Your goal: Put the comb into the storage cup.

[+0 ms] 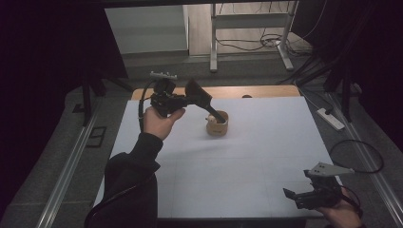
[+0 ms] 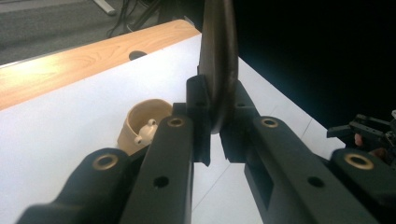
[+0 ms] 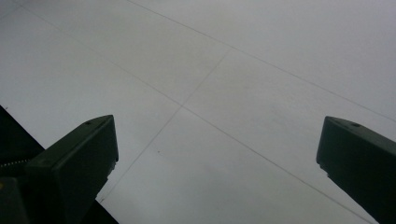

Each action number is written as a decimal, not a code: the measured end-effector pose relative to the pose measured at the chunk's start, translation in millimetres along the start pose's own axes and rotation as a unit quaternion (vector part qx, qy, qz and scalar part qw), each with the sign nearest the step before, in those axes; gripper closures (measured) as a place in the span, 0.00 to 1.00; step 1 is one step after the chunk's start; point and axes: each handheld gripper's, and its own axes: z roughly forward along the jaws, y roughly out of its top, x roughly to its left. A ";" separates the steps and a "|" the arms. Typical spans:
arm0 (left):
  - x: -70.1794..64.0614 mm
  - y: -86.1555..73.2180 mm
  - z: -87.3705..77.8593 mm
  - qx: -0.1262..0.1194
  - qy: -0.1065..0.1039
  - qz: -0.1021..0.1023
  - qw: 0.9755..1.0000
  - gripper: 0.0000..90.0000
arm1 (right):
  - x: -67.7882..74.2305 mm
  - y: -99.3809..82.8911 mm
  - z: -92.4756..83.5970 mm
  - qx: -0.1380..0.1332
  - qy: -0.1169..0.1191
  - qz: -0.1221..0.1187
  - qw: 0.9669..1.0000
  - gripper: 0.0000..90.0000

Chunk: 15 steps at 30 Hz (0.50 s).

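Observation:
A person's left hand holds my left gripper (image 1: 200, 100) above the white table, back left of centre. Its jaws (image 2: 217, 116) are shut on a dark, flat, curved utensil (image 2: 218, 46). In the high view the utensil's thin end (image 1: 216, 114) reaches down to a small wooden cup (image 1: 217, 128). The cup (image 2: 133, 122) stands upright with a small white thing (image 2: 147, 130) inside it. My right gripper (image 1: 291, 195) rests in a hand at the table's front right corner. Its jaws (image 3: 217, 154) stand wide apart over bare table with nothing between them.
A white sheet (image 1: 237, 161) covers the table; a strip of bare wood (image 1: 247, 91) with a dark hole shows along the far edge. On the floor lie a power strip (image 1: 330, 118) at the right and cables; desk legs (image 1: 214, 42) stand behind.

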 end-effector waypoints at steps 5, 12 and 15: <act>2.8 5.1 1.4 0.001 0.007 0.000 1.000 0.92 | -2.2 -5.2 -4.8 0.004 -0.007 0.008 1.000 0.00; 6.8 10.1 3.3 0.002 0.015 -0.003 1.000 0.92 | -4.0 -11.5 -11.0 0.008 -0.014 0.022 1.000 0.00; 8.4 11.7 4.1 0.002 0.019 -0.004 1.000 0.92 | -4.3 -12.8 -13.0 0.008 -0.016 0.022 1.000 0.00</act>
